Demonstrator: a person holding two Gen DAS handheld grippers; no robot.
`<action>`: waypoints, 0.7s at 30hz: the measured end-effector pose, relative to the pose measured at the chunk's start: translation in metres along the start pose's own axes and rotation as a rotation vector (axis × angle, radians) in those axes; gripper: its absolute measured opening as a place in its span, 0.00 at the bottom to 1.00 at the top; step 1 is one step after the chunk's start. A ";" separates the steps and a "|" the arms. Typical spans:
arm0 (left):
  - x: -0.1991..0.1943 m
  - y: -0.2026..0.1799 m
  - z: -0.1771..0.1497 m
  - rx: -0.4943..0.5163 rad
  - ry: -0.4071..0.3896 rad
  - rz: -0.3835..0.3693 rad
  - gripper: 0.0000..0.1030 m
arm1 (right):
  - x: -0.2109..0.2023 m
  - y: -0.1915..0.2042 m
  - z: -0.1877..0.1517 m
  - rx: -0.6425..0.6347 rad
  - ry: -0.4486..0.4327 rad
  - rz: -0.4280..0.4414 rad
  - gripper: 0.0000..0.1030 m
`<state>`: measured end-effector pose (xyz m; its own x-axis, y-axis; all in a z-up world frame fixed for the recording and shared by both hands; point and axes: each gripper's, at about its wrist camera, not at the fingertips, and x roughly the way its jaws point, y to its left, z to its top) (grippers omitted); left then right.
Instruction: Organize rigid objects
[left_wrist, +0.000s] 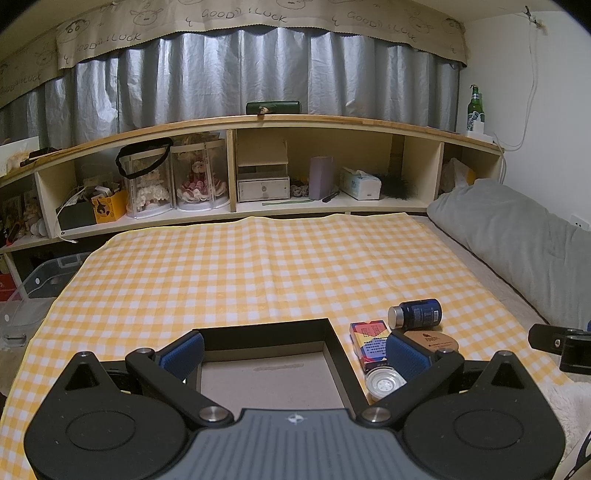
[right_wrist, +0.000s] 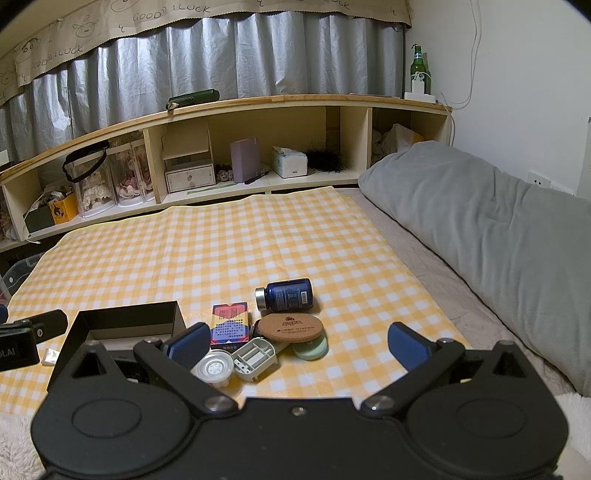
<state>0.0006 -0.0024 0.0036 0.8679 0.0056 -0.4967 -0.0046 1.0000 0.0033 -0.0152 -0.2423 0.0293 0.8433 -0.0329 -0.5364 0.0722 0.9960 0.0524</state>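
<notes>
While both my tongs hover over the yellow checked cloth (right_wrist: 229, 243) on the bed, a grey pillow (right_wrist: 480, 221) lies along the wall and a cluttered wooden shelf (right_wrist: 258, 107) runs under grey curtains. My left gripper (left_wrist: 295, 350) gapes wide above the open black box (left_wrist: 266, 332), holding nothing; my right gripper (right_wrist: 297, 345) is equally spread and empty over the pile: blue bottle (right_wrist: 290, 294) on its side, card pack (right_wrist: 229, 321), cork coaster (right_wrist: 290, 326), white lid (right_wrist: 215, 368). A green disc under the coaster stays half hidden.
</notes>
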 end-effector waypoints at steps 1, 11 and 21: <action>0.000 0.000 0.000 0.000 0.000 0.000 1.00 | 0.000 0.000 0.000 0.000 0.000 0.000 1.00; -0.001 -0.001 0.000 0.001 0.000 0.000 1.00 | 0.001 0.000 -0.001 0.000 0.002 0.000 1.00; -0.001 -0.001 0.000 0.001 -0.002 0.000 1.00 | 0.001 0.001 -0.001 0.000 0.003 0.000 1.00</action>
<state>-0.0002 -0.0037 0.0043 0.8687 0.0058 -0.4953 -0.0040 1.0000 0.0047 -0.0151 -0.2416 0.0283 0.8416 -0.0331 -0.5391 0.0725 0.9960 0.0520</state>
